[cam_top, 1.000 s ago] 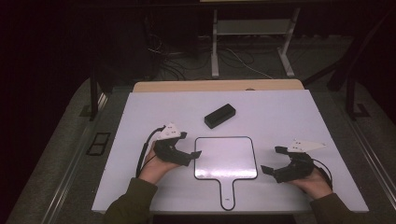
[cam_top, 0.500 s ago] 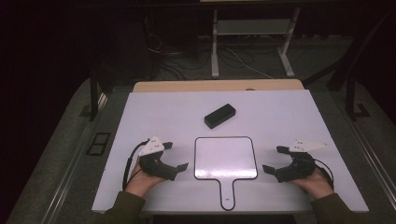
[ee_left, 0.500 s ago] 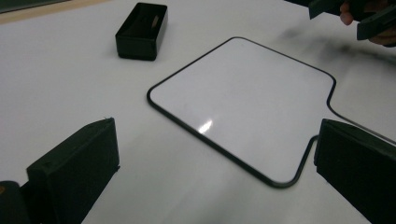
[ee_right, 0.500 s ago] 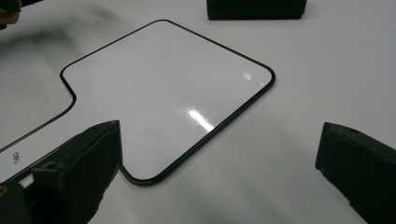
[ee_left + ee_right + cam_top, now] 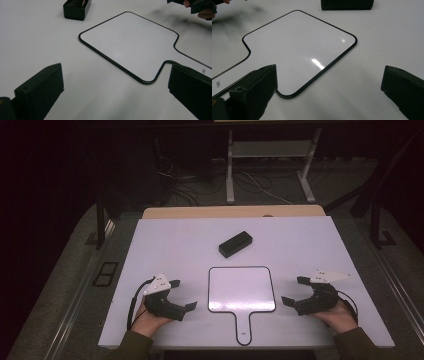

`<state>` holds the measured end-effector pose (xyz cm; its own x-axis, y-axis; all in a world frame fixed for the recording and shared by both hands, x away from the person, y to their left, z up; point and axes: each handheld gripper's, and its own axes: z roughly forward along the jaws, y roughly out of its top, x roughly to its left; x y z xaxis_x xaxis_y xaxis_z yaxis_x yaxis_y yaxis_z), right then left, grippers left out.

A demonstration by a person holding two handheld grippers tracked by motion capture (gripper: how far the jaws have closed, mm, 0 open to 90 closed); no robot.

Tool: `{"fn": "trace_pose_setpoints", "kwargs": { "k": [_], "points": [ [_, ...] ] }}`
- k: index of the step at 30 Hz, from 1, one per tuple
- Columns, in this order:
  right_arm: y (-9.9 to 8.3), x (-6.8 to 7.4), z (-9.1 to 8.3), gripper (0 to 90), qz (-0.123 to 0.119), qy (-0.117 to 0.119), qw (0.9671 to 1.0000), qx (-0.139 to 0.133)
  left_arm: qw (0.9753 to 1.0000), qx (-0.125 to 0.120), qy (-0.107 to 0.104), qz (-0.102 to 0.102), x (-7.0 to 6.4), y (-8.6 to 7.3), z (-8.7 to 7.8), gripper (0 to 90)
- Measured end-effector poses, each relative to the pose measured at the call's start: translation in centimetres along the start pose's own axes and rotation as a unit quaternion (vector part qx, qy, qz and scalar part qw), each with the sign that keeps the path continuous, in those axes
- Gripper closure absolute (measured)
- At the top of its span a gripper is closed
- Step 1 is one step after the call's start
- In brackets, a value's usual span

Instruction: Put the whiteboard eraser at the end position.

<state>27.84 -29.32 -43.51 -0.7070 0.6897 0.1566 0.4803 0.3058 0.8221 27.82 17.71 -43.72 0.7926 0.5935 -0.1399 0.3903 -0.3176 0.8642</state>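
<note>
A white paddle-shaped board with a thin black rim lies flat near the front edge of the white table, its handle pointing toward the person. The left gripper sits just beside the board's left edge, the right gripper off its right edge — both with jaws spread, both holding nothing. Farther back rests a small black box, apart from the board.

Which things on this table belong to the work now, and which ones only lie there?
Belong to the work:
- paddle-shaped whiteboard, lying flat between both grippers
- left gripper, open
- right gripper, open

Only lying there:
- black eraser block, farther back on the table, apart from the whiteboard
</note>
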Motion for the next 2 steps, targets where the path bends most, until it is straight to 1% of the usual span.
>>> {"fn": "trace_pose_setpoints", "kwargs": {
  "k": [2],
  "points": [
    [-0.02,-0.01,-0.03,0.0,0.001,0.0,1.0,-0.001,1.0,0.0,0.0,-0.004,0.02,0.05,0.05,0.0]
  ]
}}
